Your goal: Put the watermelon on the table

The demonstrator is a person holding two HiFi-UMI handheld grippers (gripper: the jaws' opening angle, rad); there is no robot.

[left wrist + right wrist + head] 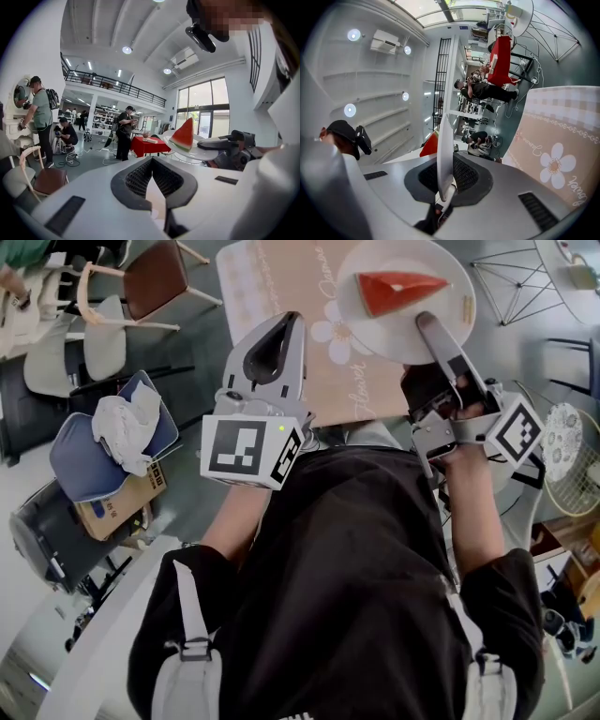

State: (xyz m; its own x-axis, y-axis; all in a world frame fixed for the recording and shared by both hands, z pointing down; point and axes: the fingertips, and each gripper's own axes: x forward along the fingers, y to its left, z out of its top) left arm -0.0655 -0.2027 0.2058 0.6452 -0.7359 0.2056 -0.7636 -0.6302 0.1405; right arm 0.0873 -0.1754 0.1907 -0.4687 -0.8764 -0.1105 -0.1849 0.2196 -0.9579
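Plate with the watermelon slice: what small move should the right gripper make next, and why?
Probably lower the plate straight down onto the tablecloth. The right gripper has its fingers clamped on the plate's rim, the watermelon lies on it, and the left gripper view shows the plate held up in the air.

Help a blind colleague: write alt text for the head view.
The right tongs grip the rim of a white plate carrying a watermelon slice over a beige flowered tablecloth. The left tongs, shut and empty, hover nearby.
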